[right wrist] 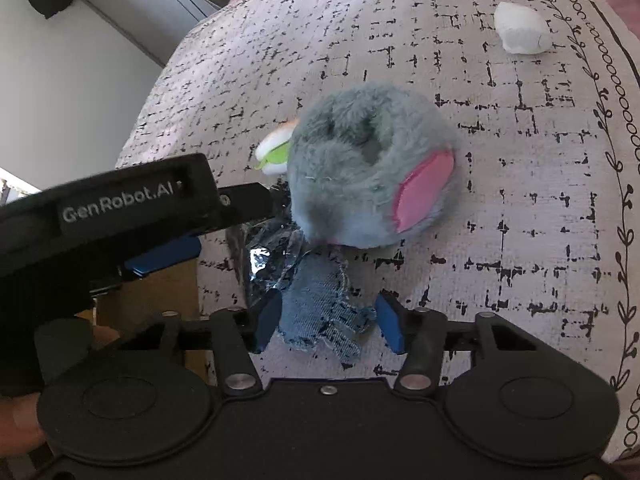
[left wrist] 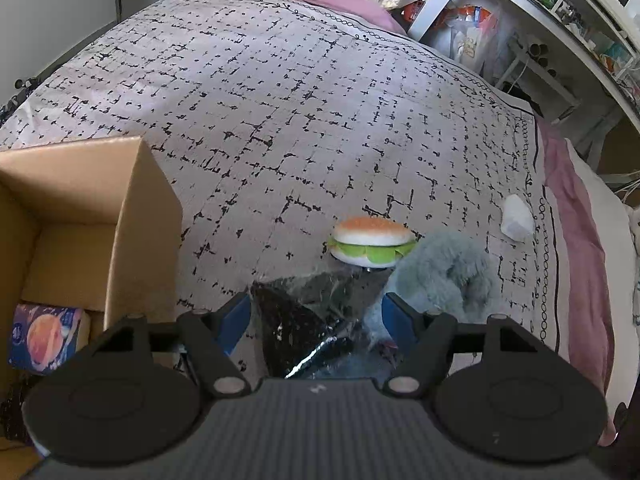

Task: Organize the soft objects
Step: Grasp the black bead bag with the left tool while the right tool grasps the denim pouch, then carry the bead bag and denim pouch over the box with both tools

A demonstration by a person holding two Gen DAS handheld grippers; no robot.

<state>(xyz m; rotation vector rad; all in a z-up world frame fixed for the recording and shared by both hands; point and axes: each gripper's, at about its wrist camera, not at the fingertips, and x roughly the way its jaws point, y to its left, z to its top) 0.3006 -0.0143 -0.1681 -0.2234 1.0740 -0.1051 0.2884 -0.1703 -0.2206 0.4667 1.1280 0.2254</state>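
The left tongs (left wrist: 316,320) are seen open over a crinkled dark plastic bag (left wrist: 308,320) on the bed (left wrist: 280,120), a blue pad to each side and neither pressing; the right tongs (right wrist: 328,326) are likewise open astride a scrap of denim (right wrist: 324,312), its frayed edge just short of the right pad. The step is judged to be a double pick-up; each scrap is best taken near its middle, with the bedcover left out of the pinch. A grey plush toy (right wrist: 368,168) lies touching both scraps, so it could be dragged along; the toy burger (left wrist: 372,242) sits just behind it, and a white wad (left wrist: 518,218) lies well apart near the bed's edge. A cardboard box (left wrist: 120,208) stands open on the left, with something printed already inside; its near wall must be cleared on the way over; the bed beyond is bare.
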